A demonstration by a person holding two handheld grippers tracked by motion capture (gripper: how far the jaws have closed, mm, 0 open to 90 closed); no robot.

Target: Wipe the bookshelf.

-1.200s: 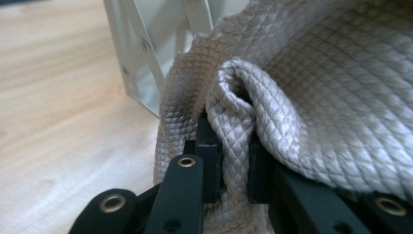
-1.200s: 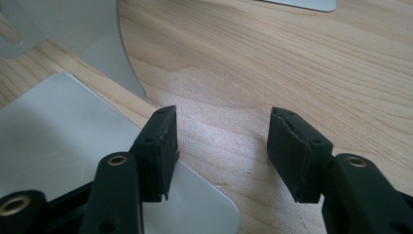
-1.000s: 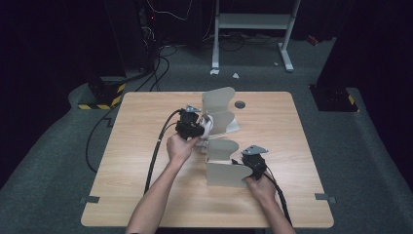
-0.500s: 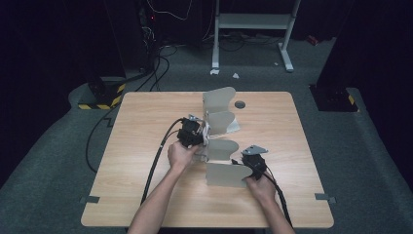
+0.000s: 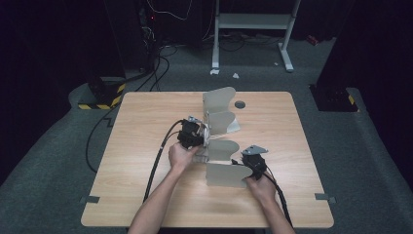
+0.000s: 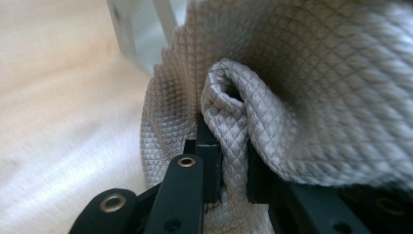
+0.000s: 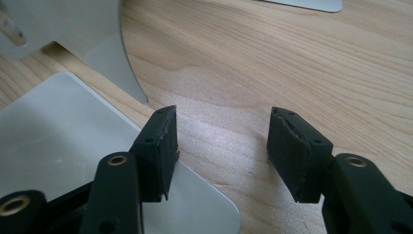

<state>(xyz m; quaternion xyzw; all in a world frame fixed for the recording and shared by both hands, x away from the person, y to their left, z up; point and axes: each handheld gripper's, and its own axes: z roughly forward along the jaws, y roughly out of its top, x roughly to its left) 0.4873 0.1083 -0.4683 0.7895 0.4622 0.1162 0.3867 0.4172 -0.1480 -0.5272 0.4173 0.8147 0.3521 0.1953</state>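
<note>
**Quilted cloth lowered beside the metal rack**

Quilted grey cloth (image 6: 292, 97) is pinched in a fold between the jaws of the left gripper (image 5: 194, 134), which are closed tight on it; the left gripper view shows the fabric bunched over both pads. Compared with the high view a second ago, the left hand (image 5: 181, 156) has come down and a little toward the person, so the gripper and its cloth now sit low against the left side of the metal rack (image 5: 221, 146), roughly at nine o'clock from the rack's middle divider. The cloth itself is small in the high view, a pale patch just beside the gripper at the foot of the dividers.

The right gripper (image 5: 254, 158) has not shifted. Its jaws stand apart with bare table (image 7: 302, 58) between them, gripping nothing; its left pad lies at the edge of the rack's flat base plate (image 7: 58, 146), at about four o'clock from the rack's centre. The right hand (image 5: 262, 187) appears to be steadying the rack rather than carrying anything.

The descent suggests the cloth is being brought to the rack's base or lower dividers, probably to wipe them or to set it down there. Whether the fabric already touches the metal cannot be told.
</note>
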